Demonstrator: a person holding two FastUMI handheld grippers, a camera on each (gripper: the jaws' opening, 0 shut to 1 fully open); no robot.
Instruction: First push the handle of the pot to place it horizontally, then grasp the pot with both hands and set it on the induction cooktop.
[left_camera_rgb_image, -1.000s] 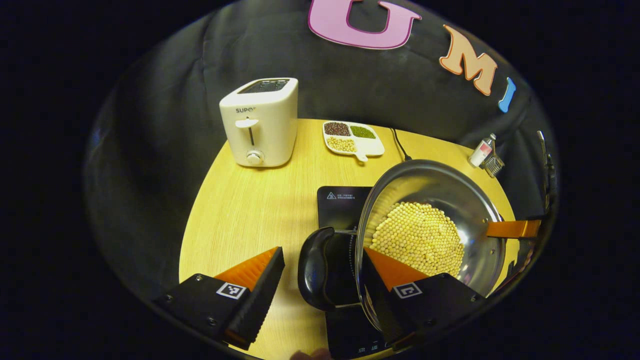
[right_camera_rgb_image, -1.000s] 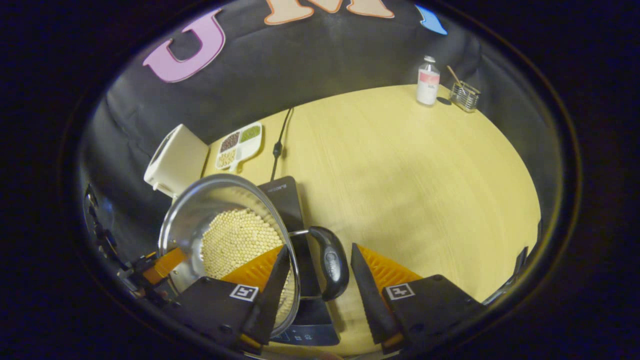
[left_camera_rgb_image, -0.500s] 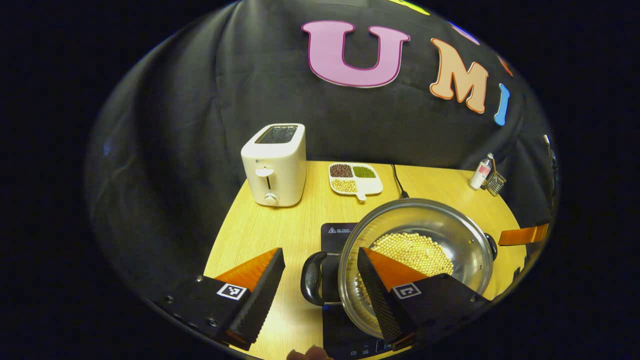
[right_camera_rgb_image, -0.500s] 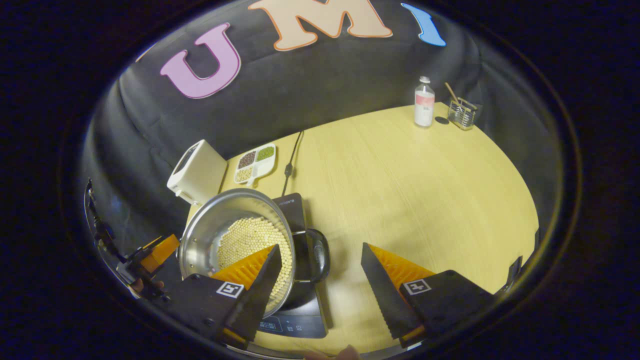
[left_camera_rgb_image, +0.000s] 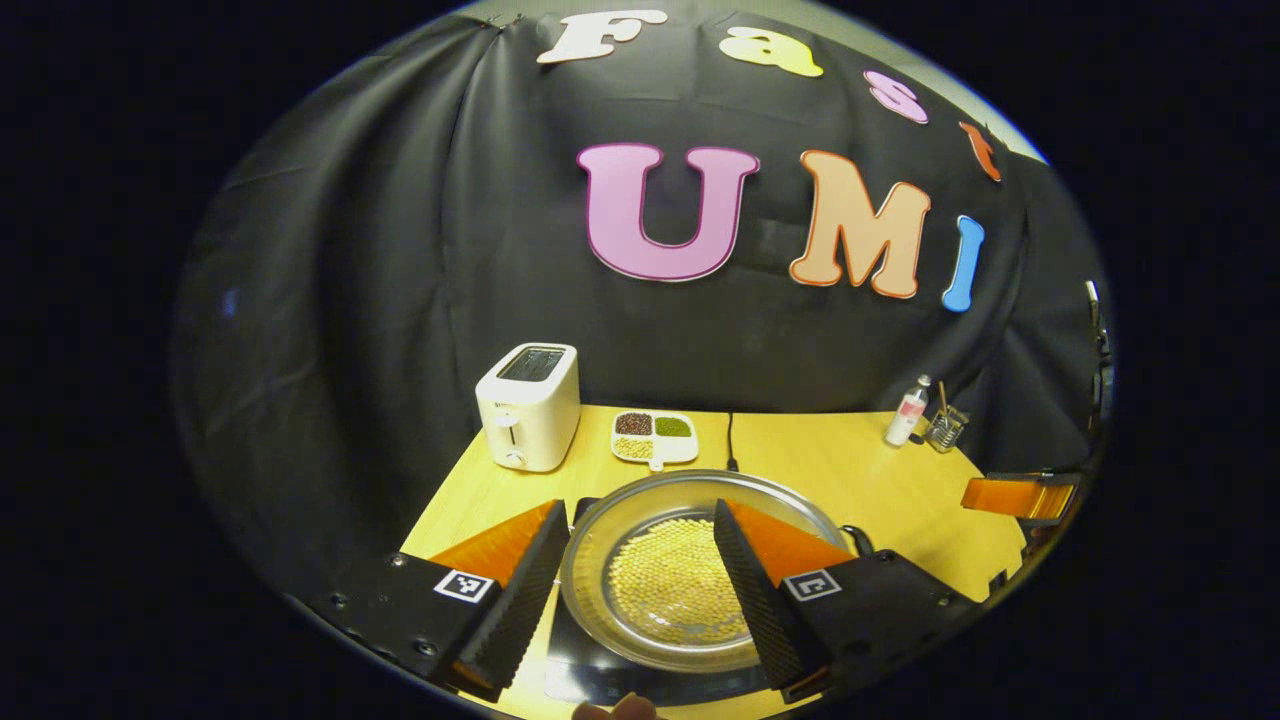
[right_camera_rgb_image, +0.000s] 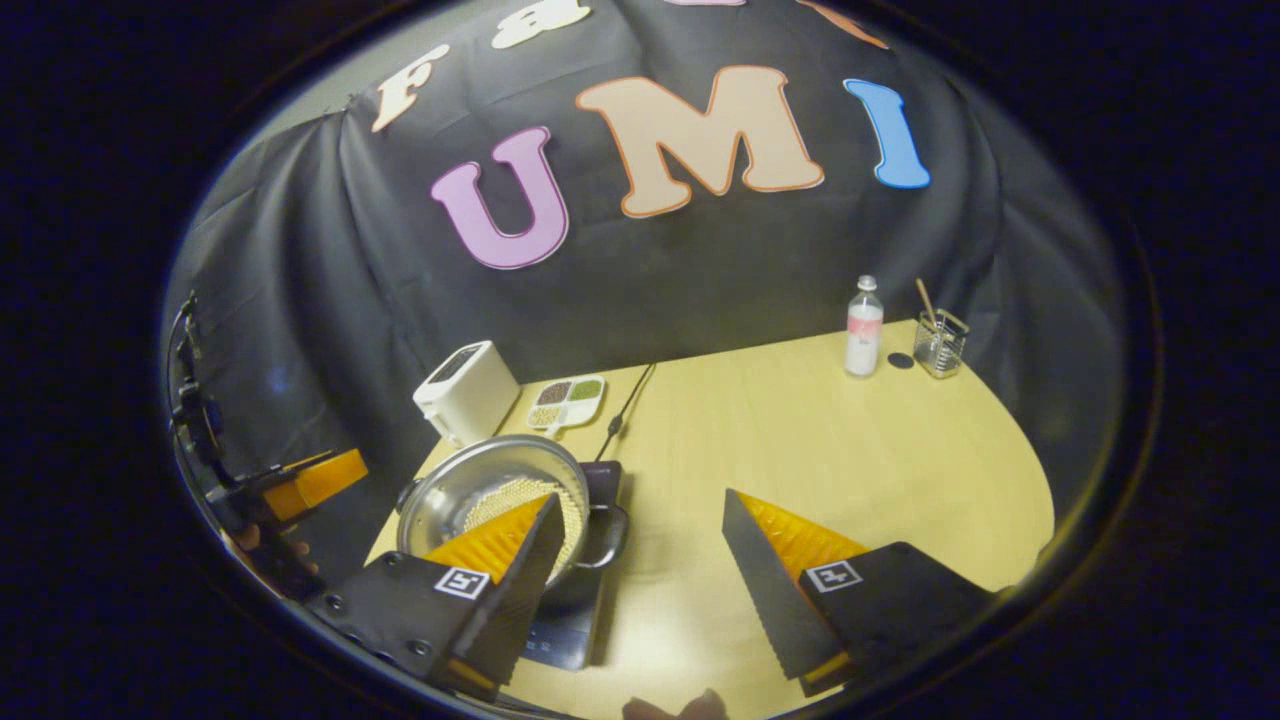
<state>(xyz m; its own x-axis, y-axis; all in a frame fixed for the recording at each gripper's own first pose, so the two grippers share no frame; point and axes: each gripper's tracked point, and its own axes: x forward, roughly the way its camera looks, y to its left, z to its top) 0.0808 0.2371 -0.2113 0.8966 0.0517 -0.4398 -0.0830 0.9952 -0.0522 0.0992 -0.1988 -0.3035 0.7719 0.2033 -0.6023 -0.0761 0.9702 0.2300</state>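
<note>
Pot: round shiny steel pot (left_camera_rgb_image: 690, 585) of pale yellow beans (left_camera_rgb_image: 675, 590) – sits on the flat black induction cooktop (right_camera_rgb_image: 565, 625)
Left gripper (left_camera_rgb_image: 635, 585): jaws apart, nothing held – pot lies beyond the gap
Right gripper (right_camera_rgb_image: 640, 585): jaws wide apart, empty; pot's black handle (right_camera_rgb_image: 612, 535) just past its left-hand jaw

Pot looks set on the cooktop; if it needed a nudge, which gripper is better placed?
Probably the right gripper: open, with the pot and its side handle just beside its fingers. The left gripper is open too, sitting above the pot.
</note>
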